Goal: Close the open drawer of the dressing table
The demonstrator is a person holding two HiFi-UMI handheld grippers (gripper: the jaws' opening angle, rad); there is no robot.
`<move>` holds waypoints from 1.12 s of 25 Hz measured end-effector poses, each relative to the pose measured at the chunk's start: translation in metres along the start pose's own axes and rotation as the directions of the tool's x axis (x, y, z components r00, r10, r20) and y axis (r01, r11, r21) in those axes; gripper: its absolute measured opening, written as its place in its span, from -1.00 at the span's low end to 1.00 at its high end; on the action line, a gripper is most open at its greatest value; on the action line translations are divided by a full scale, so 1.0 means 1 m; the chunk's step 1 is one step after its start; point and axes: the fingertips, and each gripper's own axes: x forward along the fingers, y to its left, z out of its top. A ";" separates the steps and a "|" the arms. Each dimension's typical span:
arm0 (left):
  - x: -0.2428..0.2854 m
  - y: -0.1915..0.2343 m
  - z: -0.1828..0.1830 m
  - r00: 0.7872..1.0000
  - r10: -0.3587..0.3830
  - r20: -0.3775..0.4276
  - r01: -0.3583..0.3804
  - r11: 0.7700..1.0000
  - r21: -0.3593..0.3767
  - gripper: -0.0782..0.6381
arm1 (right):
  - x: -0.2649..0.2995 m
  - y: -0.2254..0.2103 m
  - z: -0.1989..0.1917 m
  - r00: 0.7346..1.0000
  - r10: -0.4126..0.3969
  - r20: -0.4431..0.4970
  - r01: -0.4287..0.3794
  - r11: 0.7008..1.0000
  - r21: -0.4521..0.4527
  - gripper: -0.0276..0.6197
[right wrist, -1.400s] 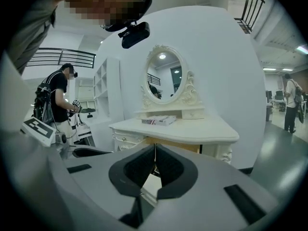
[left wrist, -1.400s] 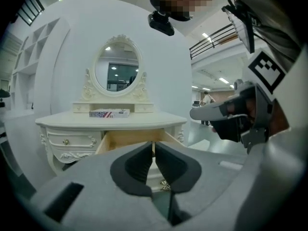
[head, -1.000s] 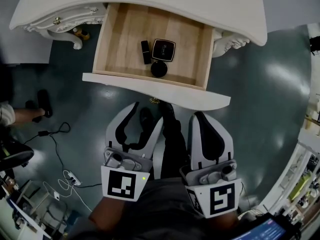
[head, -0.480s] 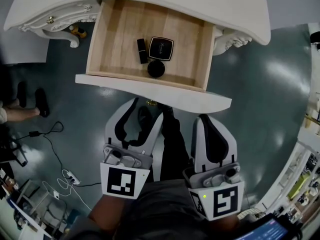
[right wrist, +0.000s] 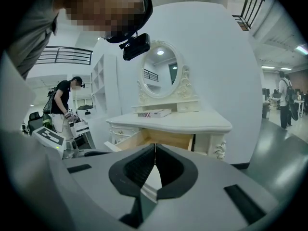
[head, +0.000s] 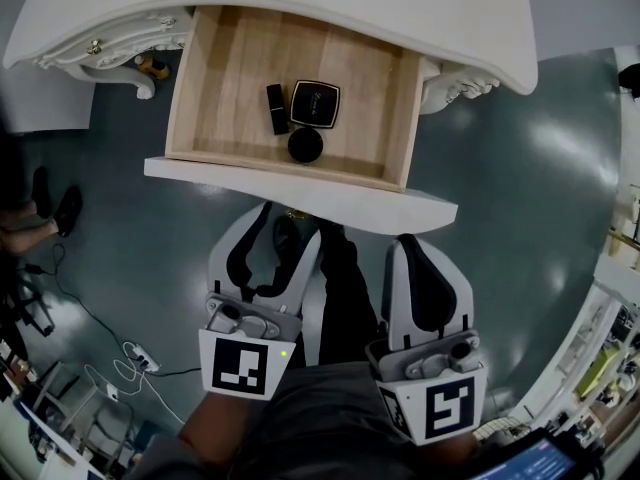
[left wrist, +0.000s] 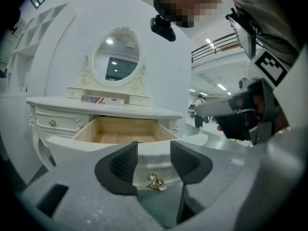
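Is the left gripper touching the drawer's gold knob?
Apart. The left gripper view shows the knob between the left gripper's open jaws, clear of both.

left tongs [left wrist: 154,153]: jaws apart | right tongs [right wrist: 154,150]: jaws together | both side by side

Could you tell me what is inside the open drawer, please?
The drawer holds a dark stick, a square case and a round black case; the tabletop covers its rear.
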 end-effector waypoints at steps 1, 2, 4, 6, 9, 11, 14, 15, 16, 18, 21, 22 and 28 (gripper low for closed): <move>0.000 -0.001 -0.003 1.000 -0.001 -0.006 0.001 1.000 -0.003 -0.16 | 0.001 -0.001 -0.001 1.000 0.000 -0.003 0.000 1.000 0.001 -0.87; 0.001 -0.001 -0.005 1.000 -0.003 -0.010 0.003 1.000 -0.004 -0.16 | 0.001 -0.002 -0.001 1.000 0.000 -0.006 0.000 1.000 0.002 -0.87; 0.004 0.000 -0.006 1.000 -0.007 -0.008 0.007 1.000 -0.001 -0.16 | 0.003 -0.003 -0.004 1.000 -0.002 -0.013 0.002 1.000 0.004 -0.87; 0.006 0.001 -0.006 1.000 -0.009 0.000 0.009 1.000 0.002 -0.16 | 0.003 -0.003 -0.006 1.000 -0.004 -0.015 0.005 1.000 0.005 -0.87; 0.005 0.000 -0.008 1.000 -0.010 -0.003 0.010 1.000 0.002 -0.16 | 0.002 0.000 -0.010 1.000 -0.002 -0.017 0.002 1.000 0.008 -0.87; 0.004 0.000 -0.010 1.000 -0.010 -0.009 0.010 1.000 0.002 -0.16 | 0.002 0.002 -0.011 1.000 0.002 -0.017 -0.002 1.000 0.010 -0.87; 0.004 0.001 -0.009 1.000 -0.007 -0.009 0.007 1.000 -0.001 -0.16 | 0.002 0.003 -0.011 1.000 0.004 -0.016 -0.004 1.000 0.008 -0.87; 0.004 0.001 -0.009 1.000 -0.006 -0.010 0.006 1.000 -0.002 -0.16 | 0.002 0.003 -0.010 1.000 0.004 -0.015 -0.004 1.000 0.007 -0.87; 0.004 0.001 -0.009 1.000 -0.005 -0.011 0.005 1.000 -0.001 -0.16 | 0.002 0.003 -0.009 1.000 0.005 -0.014 -0.005 1.000 0.006 -0.87; 0.003 0.000 -0.010 1.000 -0.006 -0.018 0.006 1.000 0.004 -0.16 | 0.001 0.004 -0.008 1.000 0.006 -0.012 -0.005 1.000 0.004 -0.87; 0.003 0.000 -0.011 1.000 -0.007 -0.027 0.007 1.000 0.011 -0.16 | 0.000 0.004 -0.007 1.000 0.005 -0.009 -0.005 1.000 0.002 -0.87; 0.004 0.001 -0.011 1.000 -0.007 -0.028 0.007 1.000 0.011 -0.16 | 0.000 0.003 -0.007 1.000 0.004 -0.008 -0.004 1.000 0.001 -0.87; 0.024 0.008 -0.003 1.000 -0.004 -0.029 0.005 1.000 0.016 -0.16 | 0.013 -0.008 -0.002 1.000 0.006 -0.015 -0.006 1.000 0.003 -0.87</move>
